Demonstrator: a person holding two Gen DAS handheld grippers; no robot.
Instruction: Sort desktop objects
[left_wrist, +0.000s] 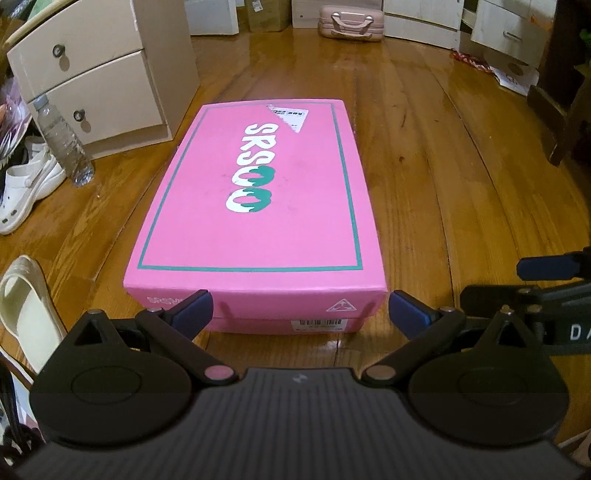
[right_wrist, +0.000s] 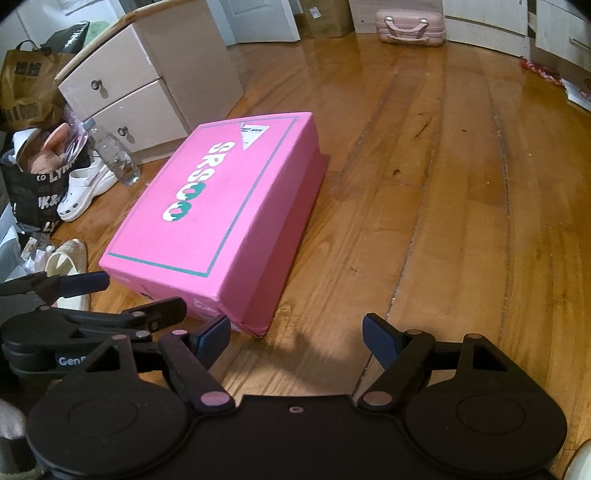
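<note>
A closed pink shoe box (left_wrist: 255, 206) with white and green lettering lies flat on the wooden floor. My left gripper (left_wrist: 301, 314) is open and empty, its fingers spread just short of the box's near end. My right gripper (right_wrist: 295, 334) is open and empty, just right of the box's near corner (right_wrist: 236, 306). The box (right_wrist: 218, 214) lies left of centre in the right wrist view. Each gripper shows at the edge of the other's view: the right one (left_wrist: 546, 280) and the left one (right_wrist: 96, 295).
A beige two-drawer cabinet (left_wrist: 88, 77) stands at the back left, with a clear plastic bottle (left_wrist: 62, 140) and a white clog (left_wrist: 26, 188) before it. A cream slipper (left_wrist: 26, 306) lies near left. Bags (right_wrist: 33, 177) crowd the left. A pink case (left_wrist: 349, 20) sits far back.
</note>
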